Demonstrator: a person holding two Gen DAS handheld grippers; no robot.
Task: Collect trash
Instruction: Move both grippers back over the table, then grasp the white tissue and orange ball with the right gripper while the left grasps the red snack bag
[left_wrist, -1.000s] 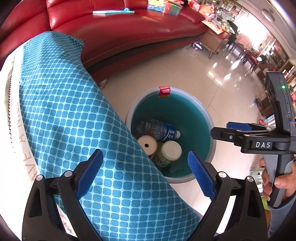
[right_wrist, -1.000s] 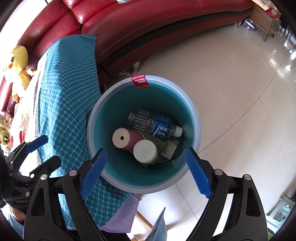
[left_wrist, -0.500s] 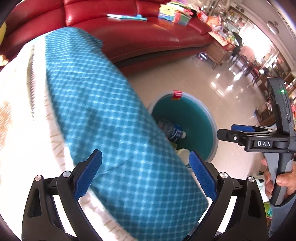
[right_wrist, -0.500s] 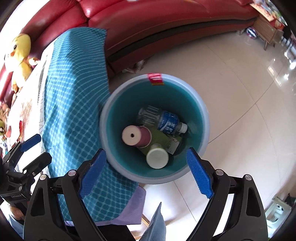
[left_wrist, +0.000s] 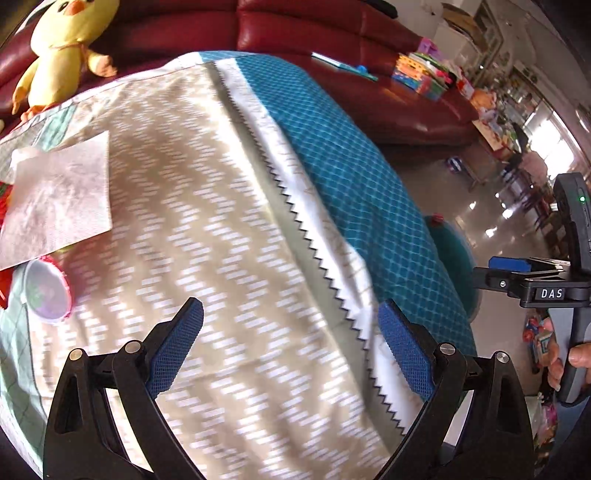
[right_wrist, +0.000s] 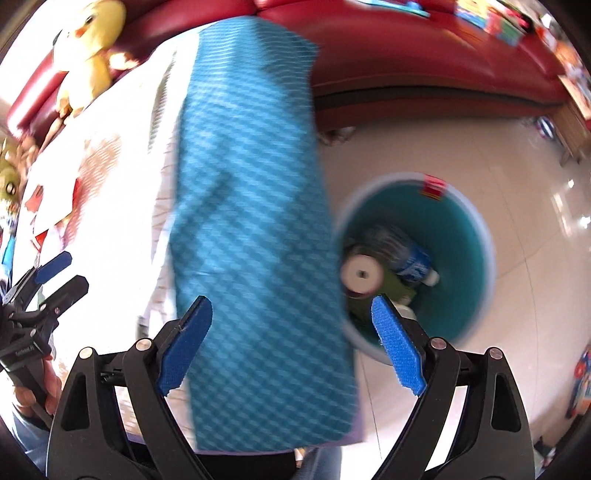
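A teal trash bin (right_wrist: 469, 236) stands on the floor beside the table and holds a plastic bottle (right_wrist: 406, 254), a pink cup (right_wrist: 360, 275) and other trash. Its edge shows in the left wrist view (left_wrist: 452, 247). My left gripper (left_wrist: 291, 347) is open and empty above the table's patterned cloth (left_wrist: 207, 229). A white napkin (left_wrist: 59, 195) and a small plastic cup with a pink rim (left_wrist: 46, 291) lie on the cloth at the far left. My right gripper (right_wrist: 291, 343) is open and empty, over the table's edge next to the bin.
A blue checked cloth (right_wrist: 251, 206) hangs over the table's edge. A red sofa (left_wrist: 351, 66) runs along the back with a yellow plush duck (left_wrist: 62, 48) on it. Books and toys (left_wrist: 421, 74) lie on the sofa. Shiny tiled floor (right_wrist: 517, 155) surrounds the bin.
Both grippers have swung left, away from the bin and towards the table. The left view now shows the tabletop with the napkin and cup. Both stay open.
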